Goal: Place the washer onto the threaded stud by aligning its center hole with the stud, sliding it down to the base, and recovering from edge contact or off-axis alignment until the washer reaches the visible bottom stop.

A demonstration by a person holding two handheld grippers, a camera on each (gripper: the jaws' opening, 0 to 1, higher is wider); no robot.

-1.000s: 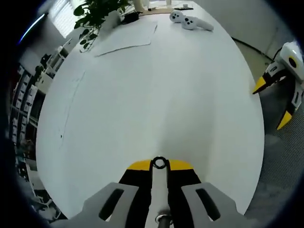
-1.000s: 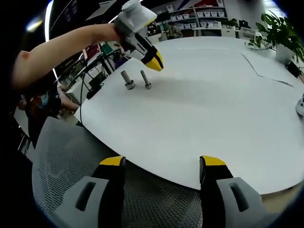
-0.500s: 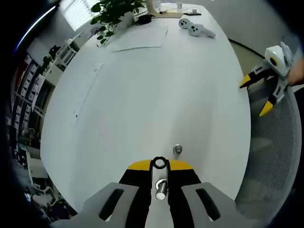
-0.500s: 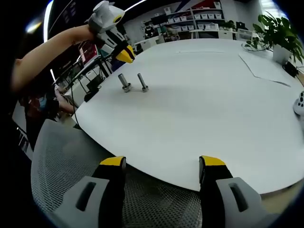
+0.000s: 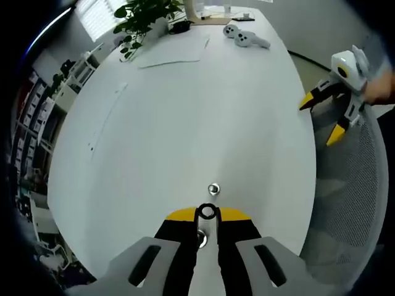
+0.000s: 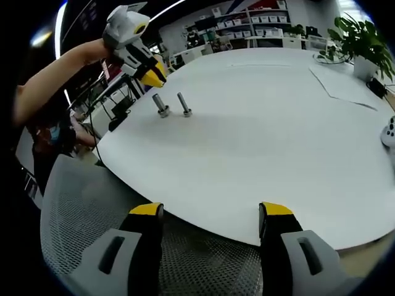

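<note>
A small dark washer [image 5: 207, 212] sits pinched between the yellow tips of my left gripper [image 5: 207, 217], which is shut on it. Two upright threaded studs stand on the white table [image 5: 185, 123]: one stud [image 5: 213, 188] just beyond the tips, the other stud [image 5: 201, 237] below the jaws. In the right gripper view the same pair of studs [image 6: 162, 105] [image 6: 184, 103] stands near the table's far left edge, with the left gripper [image 6: 154, 75] hovering above and left of them. My right gripper [image 6: 210, 213] is open and holds nothing, over the chair at the table's rim.
A mesh chair [image 6: 80, 209] lies under the right gripper. Sheets of paper [image 5: 173, 49], a potted plant [image 5: 145, 15] and white controllers [image 5: 244, 37] sit at the table's far end. Shelves [image 6: 259, 24] line the room behind. A person's arm [image 6: 55, 80] holds the left gripper.
My left gripper, still holding the washer, has drawn back and up from over the studs, so both studs now show near its tips. The right gripper has stayed put.
</note>
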